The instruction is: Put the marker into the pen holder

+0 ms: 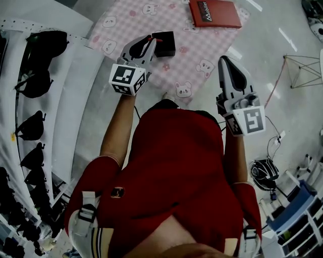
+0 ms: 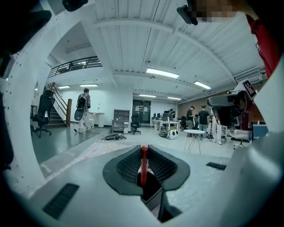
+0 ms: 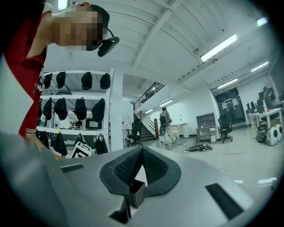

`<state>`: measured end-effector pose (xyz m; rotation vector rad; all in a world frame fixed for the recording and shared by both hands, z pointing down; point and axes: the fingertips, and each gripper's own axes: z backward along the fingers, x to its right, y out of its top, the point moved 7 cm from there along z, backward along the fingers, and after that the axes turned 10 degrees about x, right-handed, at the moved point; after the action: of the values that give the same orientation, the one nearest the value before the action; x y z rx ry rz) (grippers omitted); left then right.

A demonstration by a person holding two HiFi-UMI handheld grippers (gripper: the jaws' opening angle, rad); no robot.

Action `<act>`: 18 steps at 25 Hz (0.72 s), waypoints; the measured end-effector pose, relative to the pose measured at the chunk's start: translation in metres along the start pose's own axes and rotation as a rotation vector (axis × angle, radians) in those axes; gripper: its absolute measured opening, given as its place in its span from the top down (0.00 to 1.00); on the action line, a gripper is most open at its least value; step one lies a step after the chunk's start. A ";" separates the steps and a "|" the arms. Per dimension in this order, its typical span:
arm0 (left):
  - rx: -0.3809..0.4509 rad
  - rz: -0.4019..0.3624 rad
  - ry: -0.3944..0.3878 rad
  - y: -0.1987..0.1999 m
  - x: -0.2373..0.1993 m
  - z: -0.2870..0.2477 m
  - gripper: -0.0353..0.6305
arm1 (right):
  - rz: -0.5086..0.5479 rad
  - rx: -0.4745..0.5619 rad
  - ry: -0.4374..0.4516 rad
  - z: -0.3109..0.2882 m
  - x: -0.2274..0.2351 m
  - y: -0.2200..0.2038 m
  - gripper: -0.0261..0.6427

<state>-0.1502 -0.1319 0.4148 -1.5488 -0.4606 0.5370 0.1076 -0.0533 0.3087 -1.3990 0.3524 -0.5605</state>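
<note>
1 marker [image 2: 143, 169] in left gripper [image 2: 144, 150] by pink tablecloth [image 1: 194, 53], grey floor [image 1: 298, 108]

The marker [image 2: 143, 163] showed only its upper length between the pads of the left gripper [image 2: 143, 150]. Its lower end sank out of sight in the dark gap below the pads. In the head view, the left gripper's jaws covered the near left side of the pen holder [image 1: 165, 44], which sat just ahead of them. The inside of the pen holder could not be made out. The red book [image 1: 214, 13], well ahead of the right gripper [image 1: 225, 60], was cut off by the top edge, and its smaller print was too small to read.
</note>
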 end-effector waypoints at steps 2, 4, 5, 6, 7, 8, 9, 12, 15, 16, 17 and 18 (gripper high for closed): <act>-0.018 0.005 -0.017 -0.009 -0.005 -0.006 0.86 | 0.002 -0.007 -0.008 -0.005 -0.002 -0.004 0.96; -0.035 0.007 -0.029 -0.017 -0.010 -0.012 0.86 | 0.004 -0.014 -0.019 -0.008 -0.002 -0.008 0.96; -0.042 0.008 -0.033 -0.021 -0.012 -0.014 0.86 | 0.006 -0.018 -0.025 -0.010 -0.002 -0.009 0.96; -0.047 0.008 -0.035 -0.024 -0.015 -0.017 0.86 | 0.010 -0.022 -0.029 -0.011 -0.002 -0.011 0.96; -0.051 0.009 -0.037 -0.028 -0.017 -0.019 0.86 | 0.014 -0.025 -0.033 -0.013 -0.001 -0.012 0.96; -0.056 0.009 -0.039 -0.031 -0.020 -0.022 0.86 | 0.016 -0.029 -0.036 -0.015 -0.001 -0.014 0.96; -0.062 0.010 -0.042 -0.034 -0.022 -0.024 0.86 | 0.015 -0.034 -0.039 -0.016 -0.001 -0.015 0.96; -0.081 0.019 -0.058 -0.043 -0.026 -0.030 0.86 | 0.011 -0.048 -0.045 -0.021 -0.001 -0.020 0.96; -0.096 0.026 -0.072 -0.050 -0.030 -0.034 0.86 | 0.010 -0.063 -0.052 -0.027 -0.001 -0.025 0.96; -0.100 0.028 -0.075 -0.052 -0.031 -0.035 0.86 | 0.009 -0.065 -0.054 -0.029 -0.002 -0.027 0.96; -0.103 0.033 -0.077 -0.055 -0.032 -0.036 0.86 | 0.009 -0.065 -0.056 -0.031 -0.002 -0.028 0.96; -0.105 0.038 -0.078 -0.058 -0.033 -0.036 0.86 | 0.010 -0.063 -0.057 -0.033 -0.003 -0.028 0.96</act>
<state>-0.1538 -0.1778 0.4754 -1.6444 -0.5269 0.6128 0.0827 -0.0812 0.3313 -1.4701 0.3333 -0.5041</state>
